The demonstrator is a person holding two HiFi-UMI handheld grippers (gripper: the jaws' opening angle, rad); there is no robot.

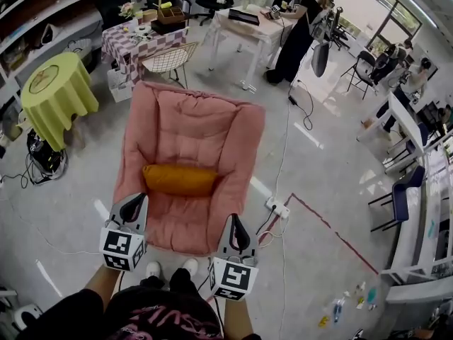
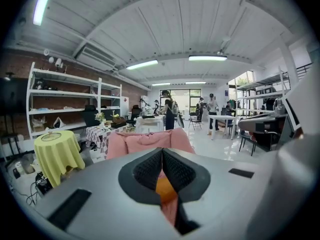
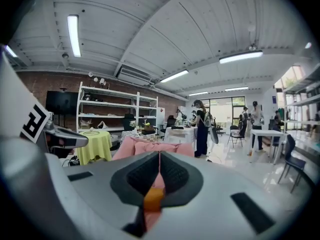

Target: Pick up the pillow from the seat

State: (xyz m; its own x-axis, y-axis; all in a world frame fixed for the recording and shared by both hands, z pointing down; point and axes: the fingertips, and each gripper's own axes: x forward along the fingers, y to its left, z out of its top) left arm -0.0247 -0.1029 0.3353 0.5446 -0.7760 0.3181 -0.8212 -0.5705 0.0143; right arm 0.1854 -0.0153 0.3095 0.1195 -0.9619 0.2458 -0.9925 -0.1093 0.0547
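Observation:
An orange bolster pillow (image 1: pixel 180 180) lies across the seat of a pink padded armchair (image 1: pixel 191 129) in the head view. My left gripper (image 1: pixel 134 204) hangs at the seat's front left edge, shut and empty, short of the pillow. The right gripper (image 1: pixel 236 229) is at the seat's front right corner, also shut with nothing in it. In the left gripper view the pillow (image 2: pixel 165 186) shows as an orange patch below the closed jaws, with the chair back (image 2: pixel 145 141) beyond. Through the right gripper view a sliver of pillow (image 3: pixel 153 197) appears under the closed jaws.
A round table with a yellow cloth (image 1: pixel 56 91) stands left of the chair, and a wire chair (image 1: pixel 170 59) and checked table (image 1: pixel 138 37) behind it. A power strip (image 1: pixel 277 205) with cables lies on the floor to the right. People stand at a white table (image 1: pixel 248 23) far back.

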